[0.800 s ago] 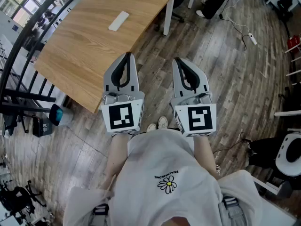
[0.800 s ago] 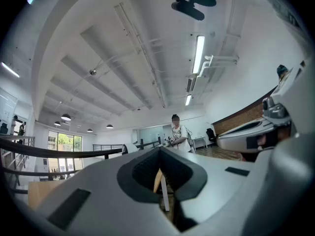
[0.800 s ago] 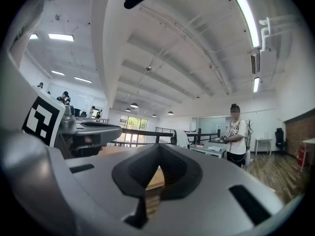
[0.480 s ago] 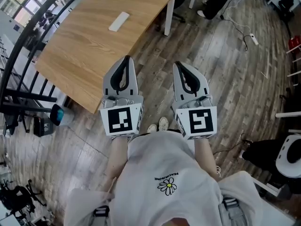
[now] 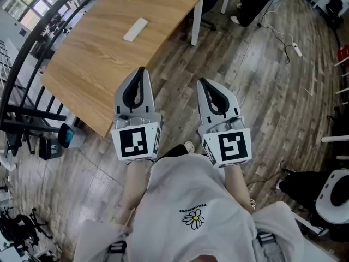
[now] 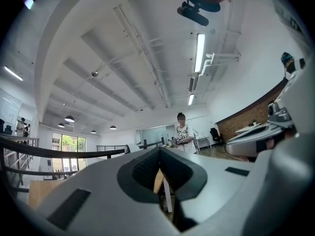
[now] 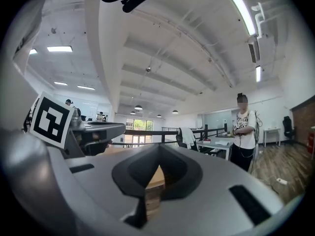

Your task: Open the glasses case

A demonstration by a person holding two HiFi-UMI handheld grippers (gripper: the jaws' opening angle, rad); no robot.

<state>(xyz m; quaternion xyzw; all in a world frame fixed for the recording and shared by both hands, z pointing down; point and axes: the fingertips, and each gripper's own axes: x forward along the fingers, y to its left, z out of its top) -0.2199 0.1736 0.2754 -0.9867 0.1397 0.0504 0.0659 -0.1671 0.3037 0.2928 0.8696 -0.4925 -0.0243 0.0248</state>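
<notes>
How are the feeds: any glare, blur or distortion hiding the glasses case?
Head view: evenly lit and sharp, edges bent by the wide lens; the glasses case shows clearly on the table, no glare. Left gripper view: strong fisheye, black corners, ceiling light strip blown out, case not in frame. Right gripper view: same fisheye, ceiling lamp bright, no case either.

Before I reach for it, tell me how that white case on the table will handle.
The case looks small and slim, so probably light. It lies flat on the smooth table, so a push would likely slide it, not roll it.
</notes>
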